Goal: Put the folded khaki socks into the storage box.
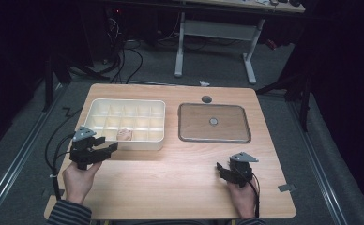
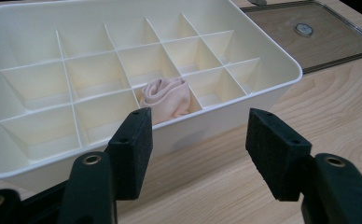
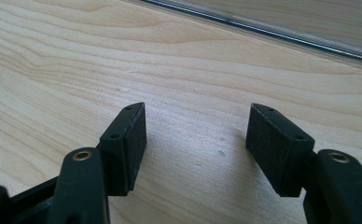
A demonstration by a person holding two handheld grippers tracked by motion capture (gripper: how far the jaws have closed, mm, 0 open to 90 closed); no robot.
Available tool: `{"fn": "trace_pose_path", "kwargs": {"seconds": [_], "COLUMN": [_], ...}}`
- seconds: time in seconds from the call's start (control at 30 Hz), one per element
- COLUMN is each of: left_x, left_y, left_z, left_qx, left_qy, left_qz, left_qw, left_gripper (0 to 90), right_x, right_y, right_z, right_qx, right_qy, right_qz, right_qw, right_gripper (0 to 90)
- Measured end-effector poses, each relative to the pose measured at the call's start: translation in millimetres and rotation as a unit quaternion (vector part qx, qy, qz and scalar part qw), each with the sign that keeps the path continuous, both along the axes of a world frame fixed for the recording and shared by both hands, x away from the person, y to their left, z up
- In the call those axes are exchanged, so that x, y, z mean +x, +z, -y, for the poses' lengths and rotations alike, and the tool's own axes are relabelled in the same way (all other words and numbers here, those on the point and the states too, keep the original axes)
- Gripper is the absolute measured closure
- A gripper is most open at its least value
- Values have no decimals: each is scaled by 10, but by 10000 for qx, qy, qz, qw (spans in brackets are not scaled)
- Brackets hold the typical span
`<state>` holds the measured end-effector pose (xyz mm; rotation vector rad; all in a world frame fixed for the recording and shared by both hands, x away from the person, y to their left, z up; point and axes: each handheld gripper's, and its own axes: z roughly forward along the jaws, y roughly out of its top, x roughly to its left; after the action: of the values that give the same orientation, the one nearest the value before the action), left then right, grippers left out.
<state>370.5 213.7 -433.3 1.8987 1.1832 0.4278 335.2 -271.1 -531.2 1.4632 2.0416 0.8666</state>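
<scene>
A pale pink rolled cloth (image 2: 166, 99) sits bunched (slightly unfurled) in the cream divided box's (image 2: 244, 109) front-row compartment.

We hold our left gripper (image 1: 106, 149) low at the left, jaws standing wide apart with nothing between them, pointing forward and to the right. Our right gripper (image 1: 221, 168) rests low at the right, jaws likewise parted and empty, pointing left.

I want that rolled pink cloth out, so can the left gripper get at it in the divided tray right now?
Probably yes. The left gripper is open and faces the rolled pink cloth, whose cell in the divided tray is uncovered; only the near wall lies between.
</scene>
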Motion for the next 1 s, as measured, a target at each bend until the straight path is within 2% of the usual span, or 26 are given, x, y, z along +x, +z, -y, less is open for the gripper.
{"fn": "trace_pose_path", "kwargs": {"seconds": [1.0], "left_x": [-86], "left_y": [-216], "left_z": [119], "left_qx": [-43], "left_qy": [-154], "left_qz": [-207], "left_qw": [9997], "left_gripper": [416], "right_x": [0], "right_y": [0], "right_z": [0], "right_qx": [1], "right_qy": [4], "right_qz": [-1], "right_qw": [10000], "right_gripper": [382]}}
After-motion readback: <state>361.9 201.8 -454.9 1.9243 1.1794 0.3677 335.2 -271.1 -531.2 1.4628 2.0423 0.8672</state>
